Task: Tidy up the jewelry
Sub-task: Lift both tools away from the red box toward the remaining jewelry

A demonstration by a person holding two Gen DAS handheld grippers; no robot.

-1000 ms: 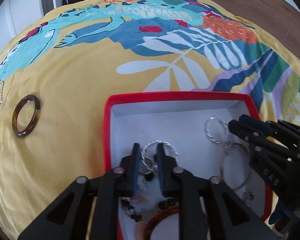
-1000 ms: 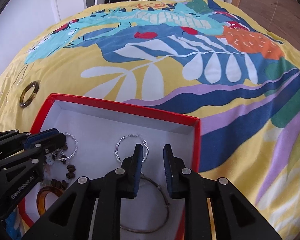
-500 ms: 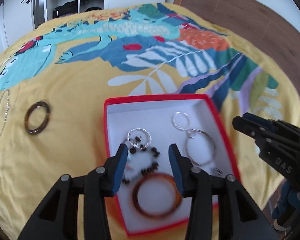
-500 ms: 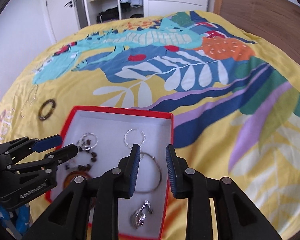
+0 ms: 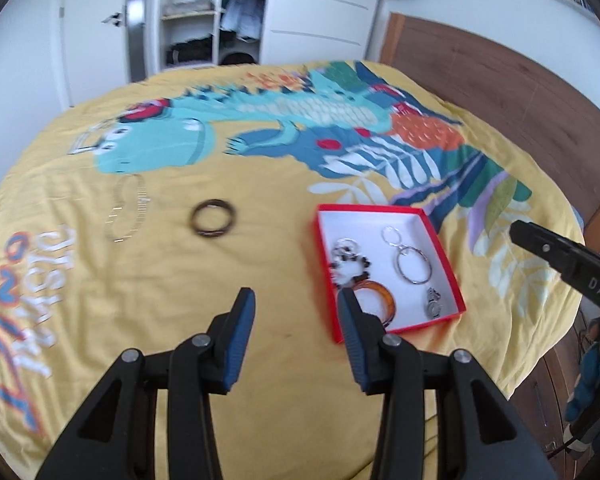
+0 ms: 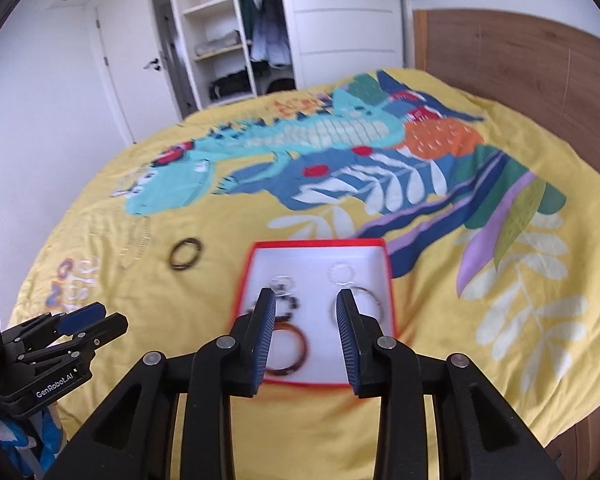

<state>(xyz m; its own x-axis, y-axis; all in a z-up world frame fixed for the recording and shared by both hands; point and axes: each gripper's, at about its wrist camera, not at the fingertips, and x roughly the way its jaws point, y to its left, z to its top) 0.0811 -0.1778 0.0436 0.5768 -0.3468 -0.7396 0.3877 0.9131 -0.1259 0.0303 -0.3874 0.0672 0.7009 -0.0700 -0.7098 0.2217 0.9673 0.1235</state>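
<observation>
Lying right of empty left tool (image 5: 296, 304): jewelry box (image 5: 444, 248).

Matt printed cloth bedspread (image 5: 260, 288), glossy amber resin bangle (image 5: 374, 302) and shiny metal hoops (image 5: 414, 266) inside red card box (image 5: 440, 248), brown wood headboard (image 5: 500, 92) behind box
</observation>
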